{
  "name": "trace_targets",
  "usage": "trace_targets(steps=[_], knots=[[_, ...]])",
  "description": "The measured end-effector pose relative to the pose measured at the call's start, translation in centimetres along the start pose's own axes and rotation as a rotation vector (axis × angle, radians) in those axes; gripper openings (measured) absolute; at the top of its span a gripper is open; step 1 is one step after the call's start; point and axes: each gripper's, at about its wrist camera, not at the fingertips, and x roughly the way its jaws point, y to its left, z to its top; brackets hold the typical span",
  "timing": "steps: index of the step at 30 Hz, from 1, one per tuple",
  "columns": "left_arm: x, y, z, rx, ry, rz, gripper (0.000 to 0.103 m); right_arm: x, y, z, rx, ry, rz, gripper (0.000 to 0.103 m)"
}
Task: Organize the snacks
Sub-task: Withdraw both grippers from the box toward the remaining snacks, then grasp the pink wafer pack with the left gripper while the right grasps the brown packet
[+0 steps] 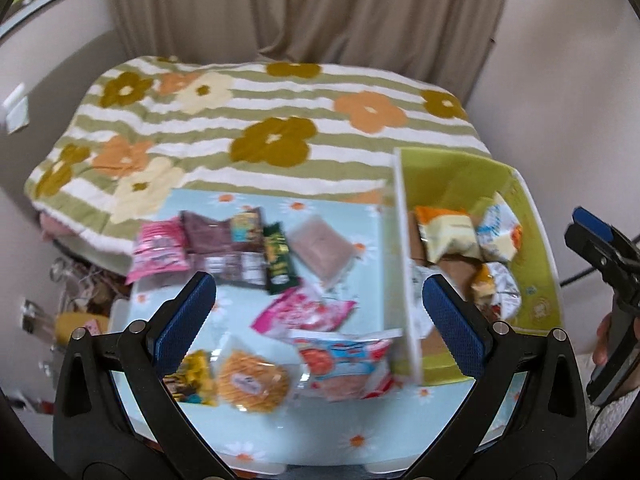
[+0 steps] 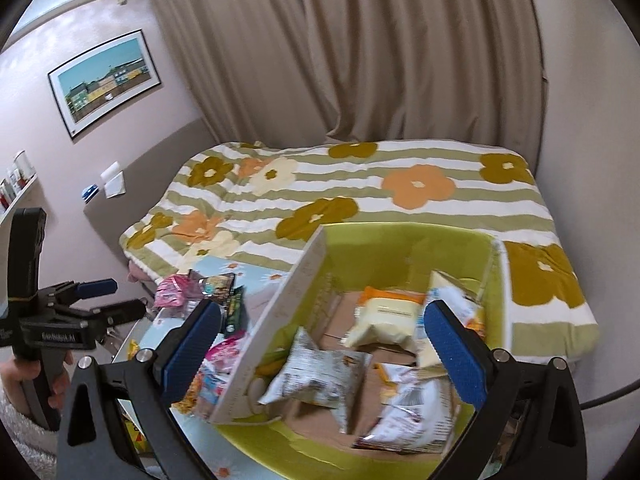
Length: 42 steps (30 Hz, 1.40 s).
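Blue-padded left tongs point(image 1: 319, 312) and right tongs point(image 2: 322, 344) gape empty.
Crinkly foil snack packets point(image 1: 320, 364) litter the daisy-print worktop point(image 1: 320, 432); green box point(image 2: 408, 248) at three o'clock, floral bed point(image 1: 260, 120) at twelve.

Blanket point(image 1: 256, 120): white with olive-green stripes, brown, orange, cream flowers
Tablecloth point(image 1: 320, 432): pale blue, white-orange daisies
Box point(image 2: 400, 248): lime-green inside, white rim, brown cardboard floor
Gripper pads point(image 1: 452, 320): blue, black frames
Curtain point(image 2: 360, 40): beige
Pink packet point(image 1: 160, 254), dark green packet point(image 1: 280, 260), white-orange packets point(image 2: 384, 312) in box
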Motion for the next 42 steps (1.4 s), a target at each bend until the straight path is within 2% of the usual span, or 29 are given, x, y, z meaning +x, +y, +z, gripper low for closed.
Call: trace_targets(steps=[7, 13, 18, 23, 28, 33, 42], knots=[[-0.4, 6.7, 0.6, -0.055, -0.026, 0.007, 0.102, 1.6, 5.4, 0.3, -0.036, -0.003, 0.003, 0.101], [1.1, 13.9, 1.2, -0.093, -0.005, -0.013, 0.102, 4.8, 10.6, 0.5, -0.02, 0.022, -0.006, 0.101], [3.9, 19.6, 1.3, -0.127, 0.04, -0.034, 0.102, 8.2, 14.1, 0.5, -0.007, 0.06, -0.02, 0.101], [8.1, 23.4, 1.6, -0.132, 0.105, -0.06, 0.102, 12.1, 17.2, 0.2, 0.026, 0.098, -0.043, 0.101], [13.0, 25.3, 1.9, -0.12, 0.186, -0.086, 0.102, 16.4, 18.8, -0.8, 0.062, 0.118, -0.079, 0.101], [17.6, 25.7, 1.9, -0.128, 0.266, -0.115, 0.102, 20.0, 19.9, -1.6, 0.037, 0.143, -0.11, 0.101], [22.7, 26.9, 1.8, -0.211, 0.309, -0.125, 0.102, 26.6, 20.7, -2.5, 0.001, 0.231, -0.108, 0.102]])
